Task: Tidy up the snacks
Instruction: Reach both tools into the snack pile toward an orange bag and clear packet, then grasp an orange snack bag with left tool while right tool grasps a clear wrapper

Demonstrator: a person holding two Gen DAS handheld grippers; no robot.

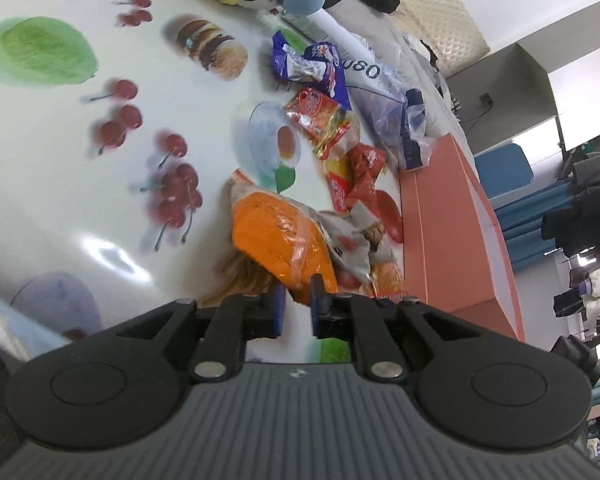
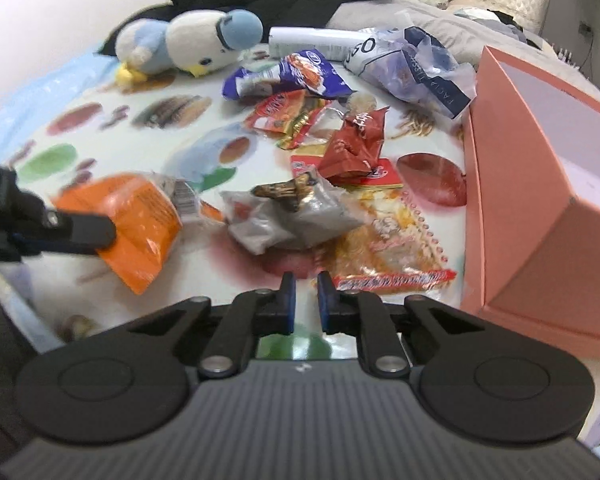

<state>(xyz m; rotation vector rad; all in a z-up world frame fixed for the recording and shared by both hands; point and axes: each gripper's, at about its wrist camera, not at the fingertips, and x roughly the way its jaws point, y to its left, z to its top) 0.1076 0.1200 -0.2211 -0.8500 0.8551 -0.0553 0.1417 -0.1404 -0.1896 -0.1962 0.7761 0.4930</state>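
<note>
The left claw (image 2: 100, 236) is gripping the orange snack bag (image 2: 134, 226) by its lower edge at the left of the right wrist frame; in the left wrist view the same bag (image 1: 278, 240) is filling the gap between the blue pads just above the claw (image 1: 298, 300). The right claw (image 2: 306, 292) is hovering low over the worktop (image 2: 204, 272) with its jaws nearly together and nothing between them. Directly ahead of it a grey crumpled packet (image 2: 296, 216) is lying beside a yellow-patterned packet (image 2: 388, 248), with a red wrapper (image 2: 358, 144), an orange-red packet (image 2: 288, 114) and a purple bag (image 2: 292, 74) spreading toward the top centre. The pink open box (image 2: 540, 200) is standing at the right edge of the frame, close to the packets. A clear printed bag (image 2: 412, 68) is lying at upper right, and a plush bird (image 2: 192, 46) is resting at upper left beside a white tube (image 2: 312, 42).
</note>
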